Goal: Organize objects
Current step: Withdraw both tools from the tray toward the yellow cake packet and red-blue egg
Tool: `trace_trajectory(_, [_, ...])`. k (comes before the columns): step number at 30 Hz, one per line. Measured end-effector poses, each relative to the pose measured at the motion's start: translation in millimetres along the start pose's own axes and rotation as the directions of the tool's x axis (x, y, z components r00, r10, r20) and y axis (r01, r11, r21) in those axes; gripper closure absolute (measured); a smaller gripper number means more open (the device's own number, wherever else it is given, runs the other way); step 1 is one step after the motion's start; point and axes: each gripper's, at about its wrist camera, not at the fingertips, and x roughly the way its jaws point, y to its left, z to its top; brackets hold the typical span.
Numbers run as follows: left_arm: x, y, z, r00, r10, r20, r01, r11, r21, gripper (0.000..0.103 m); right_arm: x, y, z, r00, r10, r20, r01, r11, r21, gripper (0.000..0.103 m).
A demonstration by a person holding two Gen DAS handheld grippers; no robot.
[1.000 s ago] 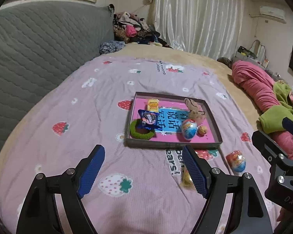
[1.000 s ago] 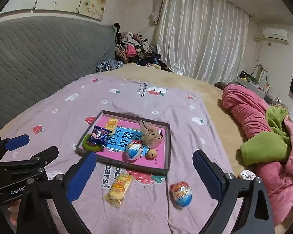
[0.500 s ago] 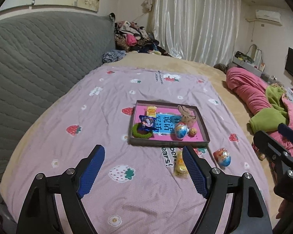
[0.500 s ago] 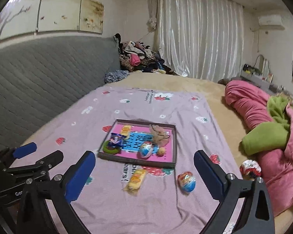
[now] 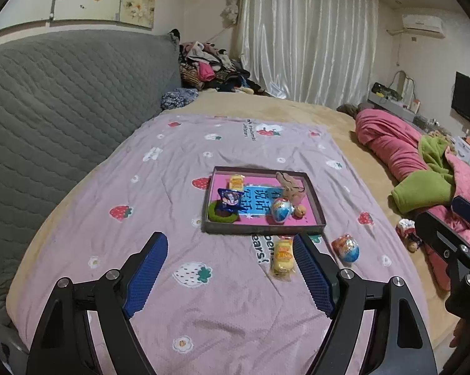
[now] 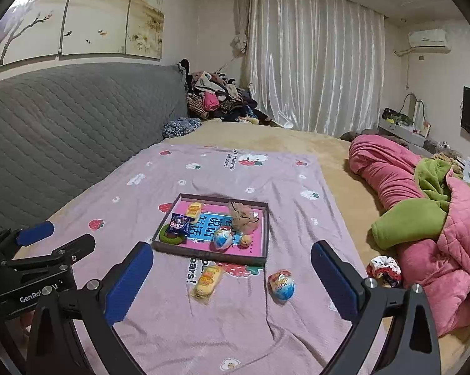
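A shallow tray [image 6: 203,251] with a pink floor sits near the middle of the lilac strawberry-print blanket [image 6: 235,328] spread over the bed [image 6: 297,139]. Inside it lie one yellow snack pack [image 6: 193,208], one blue snack packet [image 6: 179,222] on top of a green ring [image 6: 166,237], one beige plush [image 6: 243,215], one foil egg [image 6: 221,238] and one small orange ball [image 6: 245,241]. Outside, just before the tray's near edge, lie a second yellow snack pack [image 6: 207,281] and a second foil egg [image 6: 282,284], apart from each other. A white scrunchie [image 6: 383,269] rests at the bed's right edge beside a pink-and-green quilt [image 6: 422,218]. A grey quilted headboard [image 6: 63,131], a clothes pile [image 6: 216,100] and white curtains [image 6: 313,62] close the room. The left claw [image 5: 232,273] and right claw [image 6: 232,284] both hover wide apart and empty above the blanket's near edge, nothing blocking them.
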Motion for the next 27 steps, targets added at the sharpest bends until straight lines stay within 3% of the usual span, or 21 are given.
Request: trace_trajectory(27, [38, -41, -52, 0.992, -0.037, -0.123, 0.043, 0.998, 0.048, 0.020, 12, -35, -66, 0.995, -0.038, -0.095, 0.040, 0.999, 0.013, 0.001])
